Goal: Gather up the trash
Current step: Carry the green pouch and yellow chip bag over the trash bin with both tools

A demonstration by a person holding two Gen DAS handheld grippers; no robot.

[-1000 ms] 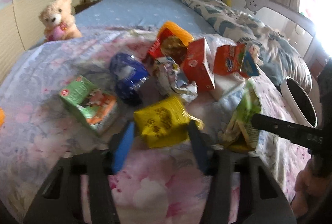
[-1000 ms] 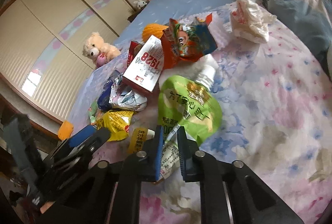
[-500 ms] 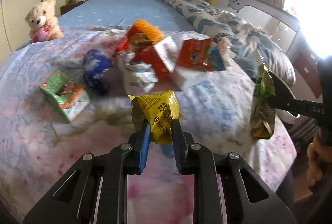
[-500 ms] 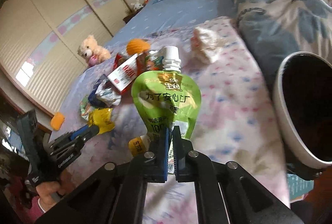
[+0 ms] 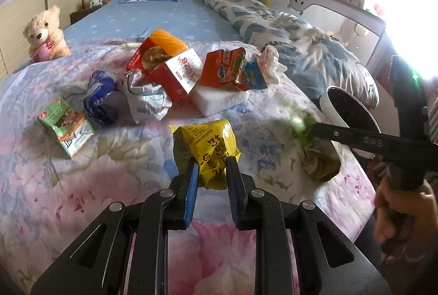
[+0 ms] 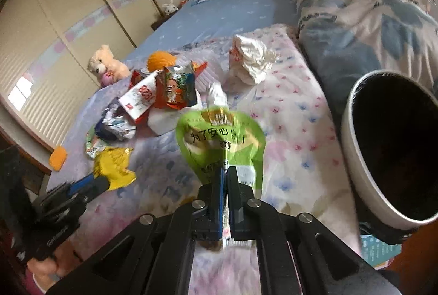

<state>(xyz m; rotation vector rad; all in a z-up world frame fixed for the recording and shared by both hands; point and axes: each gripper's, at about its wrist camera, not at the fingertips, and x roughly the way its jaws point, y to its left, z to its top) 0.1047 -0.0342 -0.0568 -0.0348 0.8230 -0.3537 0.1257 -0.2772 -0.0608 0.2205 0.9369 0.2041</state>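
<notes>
Two grippers each carry a piece of trash above the flowered bedspread (image 5: 82, 185). The left gripper (image 5: 209, 166) pinches a yellow crinkled wrapper (image 5: 206, 147) at lower centre of its view, lifted off the cloth. The right gripper (image 6: 224, 174) has its fingers pressed together on the bottom edge of a green spouted pouch (image 6: 221, 141), which stands upright with its white cap on top, at centre frame.

At the right edge of the right wrist view a white bin (image 6: 356, 158) with a dark inside stands beside the bed, its mouth tilted toward the camera; bare bedspread lies between pouch and bin rim. In the left wrist view the bedspread in the lower left is bare as well.

Remaining litter is heaped in the upper middle of the left view: a green carton (image 5: 65, 125) lying apart at left, a blue wrapper (image 5: 100, 98), a red-and-white box (image 5: 175, 76), an orange snack bag (image 5: 232, 70) on a white block (image 5: 219, 100), and crumpled white paper (image 5: 269, 62). A teddy bear (image 5: 45, 35) sits at upper left.
</notes>
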